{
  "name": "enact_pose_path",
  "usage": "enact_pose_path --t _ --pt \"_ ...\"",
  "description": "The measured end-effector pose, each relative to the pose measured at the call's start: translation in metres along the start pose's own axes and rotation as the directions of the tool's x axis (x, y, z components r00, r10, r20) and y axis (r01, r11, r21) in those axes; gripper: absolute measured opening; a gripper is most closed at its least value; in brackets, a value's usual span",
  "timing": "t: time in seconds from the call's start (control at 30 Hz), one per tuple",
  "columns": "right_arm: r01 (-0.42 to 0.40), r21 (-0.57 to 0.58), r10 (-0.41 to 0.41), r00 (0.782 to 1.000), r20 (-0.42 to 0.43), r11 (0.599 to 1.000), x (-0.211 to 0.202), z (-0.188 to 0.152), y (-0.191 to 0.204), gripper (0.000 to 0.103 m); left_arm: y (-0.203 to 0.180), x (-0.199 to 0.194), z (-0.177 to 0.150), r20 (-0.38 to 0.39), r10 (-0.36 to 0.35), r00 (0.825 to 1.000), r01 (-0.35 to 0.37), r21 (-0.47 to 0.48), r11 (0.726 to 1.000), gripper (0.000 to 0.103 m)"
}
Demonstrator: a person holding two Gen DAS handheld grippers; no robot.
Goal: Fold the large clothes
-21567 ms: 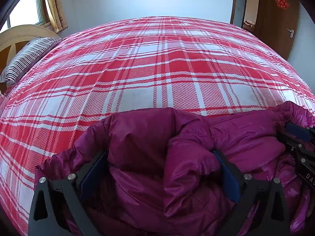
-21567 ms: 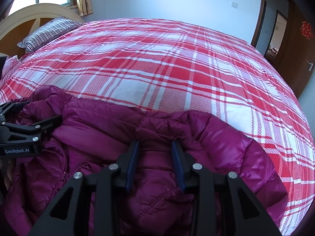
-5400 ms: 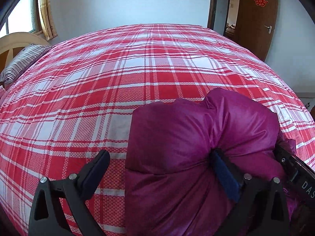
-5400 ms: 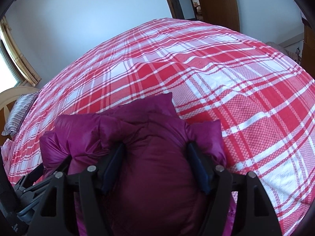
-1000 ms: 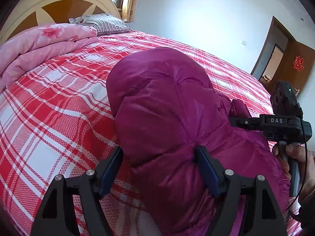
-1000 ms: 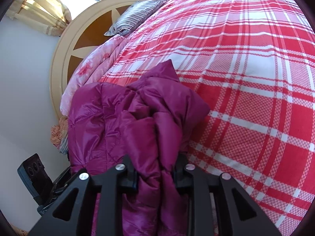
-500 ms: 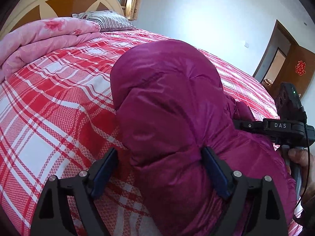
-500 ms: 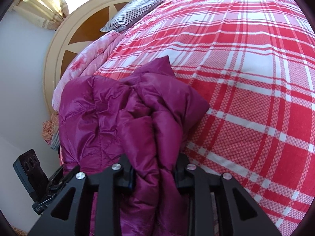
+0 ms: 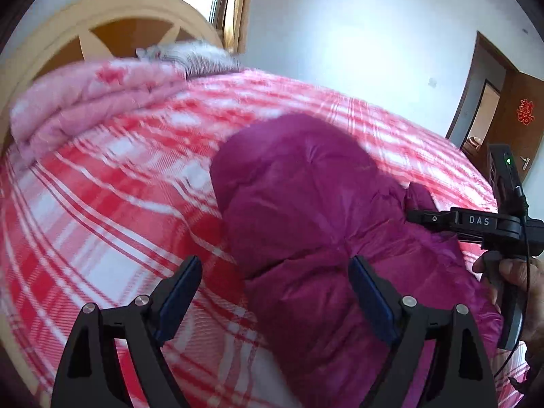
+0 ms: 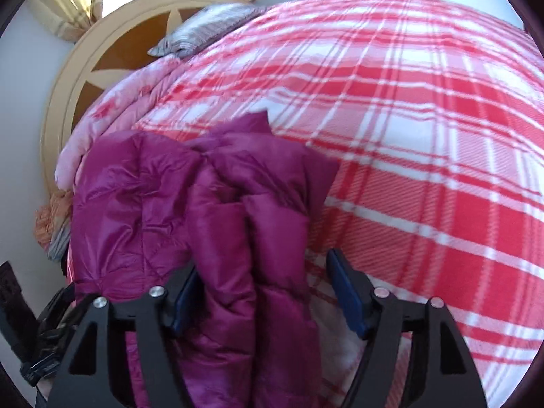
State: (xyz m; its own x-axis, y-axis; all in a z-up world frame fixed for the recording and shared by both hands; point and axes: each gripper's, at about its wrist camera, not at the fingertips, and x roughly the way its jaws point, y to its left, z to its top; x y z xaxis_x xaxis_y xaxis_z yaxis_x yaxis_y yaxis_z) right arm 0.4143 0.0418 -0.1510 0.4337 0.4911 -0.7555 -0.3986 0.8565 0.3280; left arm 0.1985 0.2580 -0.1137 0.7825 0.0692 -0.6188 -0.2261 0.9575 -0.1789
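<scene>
- Bedroom; one bed with red-and-white plaid cover [image 9: 102, 224], one striped pillow [image 10: 210, 27], one pink quilt [image 9: 85, 102].
- One magenta puffer jacket [image 9: 306, 197], bundled on the cover.
- Left gripper [image 9: 275, 282]: jaws wide, jacket between them, pads not pressing.
- Right gripper [image 10: 261, 289]: jaws opening, jacket fold between; left pad touching, right pad clear.
- Lettering "DAS" on the right gripper's body.

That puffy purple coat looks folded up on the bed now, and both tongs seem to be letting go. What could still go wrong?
The puffy jacket may spring back: the right tongs are opening with a thick fold still between them, so the bundle could slump apart.

The left tongs stand wide, one finger beside the fabric; pulling away could snag and drag it.

The bundle's loose layered edges face the plaid bedspread and could flop open.
</scene>
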Motion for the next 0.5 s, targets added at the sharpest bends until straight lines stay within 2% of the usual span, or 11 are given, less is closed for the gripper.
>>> enact_pose_path --t 0.1,0.2,0.37,0.5 --pt "0.078 -0.023 -0.075 0.993 0.092 0.997 -0.037 -0.005 0.012 0.074 -0.005 -0.038 0.009 0.073 -0.025 0.997 0.023 0.023 0.999 0.088" --pt "0.177 -0.081 -0.158 0.967 0.2 0.981 -0.08 -0.016 0.035 0.081 -0.013 -0.066 0.02 0.12 -0.034 0.992 0.028 0.05 0.998 0.088" --pt "0.189 -0.088 -0.148 0.927 0.343 0.978 -0.143 -0.04 0.064 0.087 -0.024 -0.099 0.033 0.188 -0.081 0.979 0.067 0.079 0.995 0.088" --pt "0.225 -0.131 -0.151 0.894 0.421 0.966 -0.174 -0.053 0.094 0.095 -0.031 -0.12 0.038 0.221 -0.119 0.968 0.1 0.099 0.99 0.088"
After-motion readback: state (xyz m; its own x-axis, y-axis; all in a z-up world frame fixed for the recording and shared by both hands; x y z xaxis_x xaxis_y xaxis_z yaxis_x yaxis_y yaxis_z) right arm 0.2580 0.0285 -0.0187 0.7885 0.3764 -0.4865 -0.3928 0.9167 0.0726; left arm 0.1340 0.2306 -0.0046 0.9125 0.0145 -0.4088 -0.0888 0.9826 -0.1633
